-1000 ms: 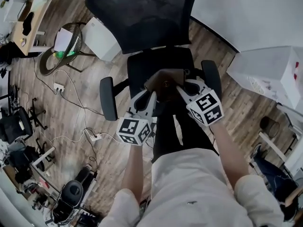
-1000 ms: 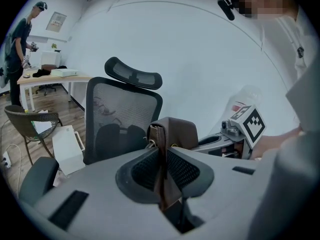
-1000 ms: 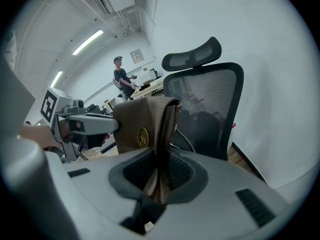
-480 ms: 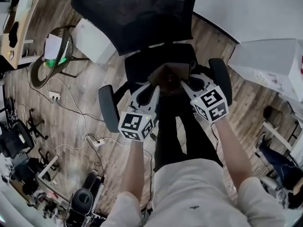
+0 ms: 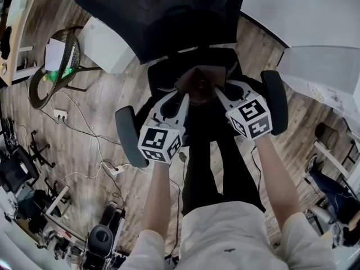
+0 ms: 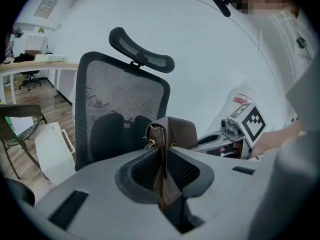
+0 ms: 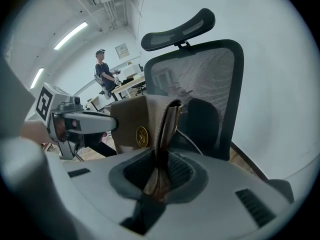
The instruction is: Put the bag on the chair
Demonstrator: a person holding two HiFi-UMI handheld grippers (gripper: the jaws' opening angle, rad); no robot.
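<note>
I'm clamping the bag (image 5: 200, 86) at both ends, left tool (image 5: 181, 100) and right tool (image 5: 220, 93) each pinching it. It's been sinking toward the chair (image 5: 166, 72) seat and is hanging over it, nearly landing.

I'm looking into an open-plan office, mesh-backed office chair (image 5: 169, 21) with a headrest in front of me, wood-plank floor (image 5: 107, 100), desks (image 6: 40, 64) along the side, power strips (image 5: 59, 115) and trailing cables (image 5: 84, 131), ceiling strip lights (image 7: 70, 35), a person (image 7: 103, 74) standing by a far desk
</note>
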